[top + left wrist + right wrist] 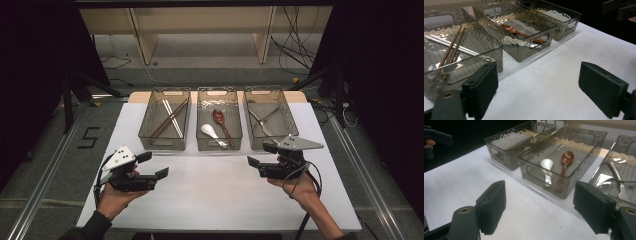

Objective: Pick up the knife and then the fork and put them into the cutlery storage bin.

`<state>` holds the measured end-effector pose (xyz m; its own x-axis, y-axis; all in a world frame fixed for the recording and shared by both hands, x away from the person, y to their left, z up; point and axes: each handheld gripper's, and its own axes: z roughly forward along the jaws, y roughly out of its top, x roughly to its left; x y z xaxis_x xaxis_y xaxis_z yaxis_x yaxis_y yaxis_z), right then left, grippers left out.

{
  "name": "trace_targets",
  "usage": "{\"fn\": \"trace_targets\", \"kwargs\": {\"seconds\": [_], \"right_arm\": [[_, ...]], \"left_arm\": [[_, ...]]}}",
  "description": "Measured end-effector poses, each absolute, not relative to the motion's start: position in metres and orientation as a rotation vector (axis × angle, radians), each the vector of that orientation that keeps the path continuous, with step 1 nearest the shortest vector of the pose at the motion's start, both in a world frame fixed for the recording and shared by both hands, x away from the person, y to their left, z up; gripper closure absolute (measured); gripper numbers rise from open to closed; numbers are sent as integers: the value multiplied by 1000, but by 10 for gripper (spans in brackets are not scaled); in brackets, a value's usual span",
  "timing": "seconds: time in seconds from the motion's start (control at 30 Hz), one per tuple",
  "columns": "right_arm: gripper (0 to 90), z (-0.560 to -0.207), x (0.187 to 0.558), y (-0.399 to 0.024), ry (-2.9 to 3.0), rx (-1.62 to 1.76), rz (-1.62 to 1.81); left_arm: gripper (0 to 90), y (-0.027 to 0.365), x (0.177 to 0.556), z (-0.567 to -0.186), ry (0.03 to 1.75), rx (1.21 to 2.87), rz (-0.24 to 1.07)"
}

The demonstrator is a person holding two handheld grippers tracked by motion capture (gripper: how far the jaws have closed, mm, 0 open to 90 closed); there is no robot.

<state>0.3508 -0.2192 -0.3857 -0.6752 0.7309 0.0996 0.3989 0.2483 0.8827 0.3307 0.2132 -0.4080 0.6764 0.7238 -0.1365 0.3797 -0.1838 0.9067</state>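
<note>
Cutlery lies sorted in three bins (219, 142) — nothing is left on the worktop (210, 190); both the left claw (156, 166) and right claw (261, 155) are held wide open, empty.

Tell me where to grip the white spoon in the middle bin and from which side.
Grip the white spoon at its handle, coming straight down from above. It lies flat with the brown spoon close beside it, and the bin's walls block any sideways approach.

Each gripper is black with two blocky jaws, a brass-ringed screw hole at each jaw's base. The left gripper (151, 165) and right gripper (260, 154) carry grey three-cornered plates; the left plate has dark dots. Black cables trail behind. One dark sleeve (95, 226).
</note>
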Motion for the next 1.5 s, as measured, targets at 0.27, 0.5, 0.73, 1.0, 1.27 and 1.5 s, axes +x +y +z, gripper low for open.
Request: {"fn": "trace_targets", "kwargs": {"seconds": [0.27, 0.5, 0.73, 1.0, 1.27, 1.5], "right_arm": [[271, -395, 338, -223, 2191, 1046, 1396], [259, -398, 330, -229, 2149, 1071, 1415], [237, -401, 325, -230, 2141, 1084, 1409], [189, -403, 322, -230, 2136, 1099, 1398], [178, -404, 322, -231, 2132, 1100, 1391], [175, -404, 322, -232, 2129, 1101, 1388]], "left_arm": [[157, 212, 330, -408, 876, 1800, 386], [157, 211, 330, -408, 869, 1812, 383], [155, 210, 329, -409, 862, 1821, 378], [154, 210, 328, -409, 856, 1827, 378], [155, 208, 329, -409, 854, 1831, 375], [154, 209, 329, -409, 855, 1830, 375]]}}
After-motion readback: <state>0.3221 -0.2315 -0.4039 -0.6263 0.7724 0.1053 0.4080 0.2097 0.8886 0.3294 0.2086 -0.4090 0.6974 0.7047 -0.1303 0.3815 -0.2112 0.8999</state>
